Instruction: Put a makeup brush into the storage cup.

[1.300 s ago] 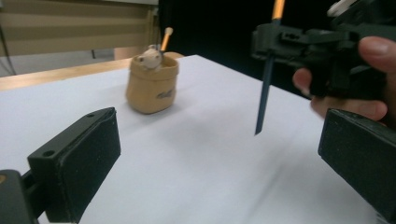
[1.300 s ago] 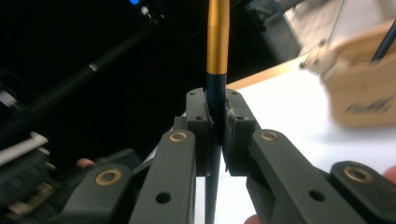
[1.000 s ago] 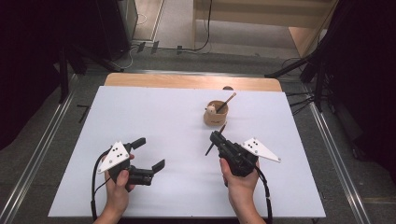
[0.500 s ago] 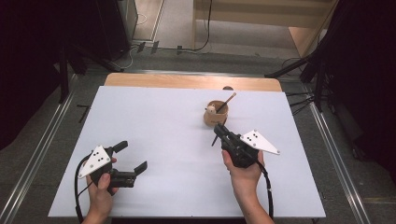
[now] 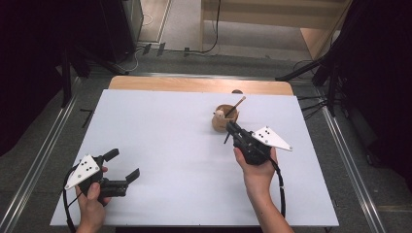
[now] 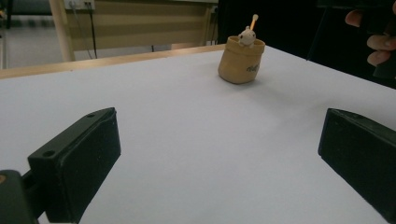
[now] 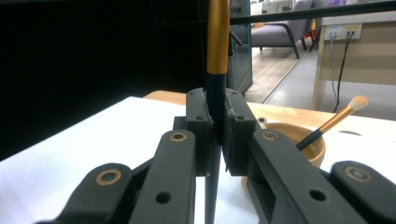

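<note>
left gripper (image 5: pixel 121 165) wide, near table's front-left edge | right gripper (image 7: pixel 215 126) clamps brush (image 7: pixel 215 70) beside cup (image 5: pixel 224 119)

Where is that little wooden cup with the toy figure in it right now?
In the high view the wooden cup stands on the white table, toward its far right, just beyond the right gripper, which is shut on a brush.

Table (image 5: pixel 160 145) open btwn grippers — cup (image 5: pixel 224 120) blocks right.
</note>
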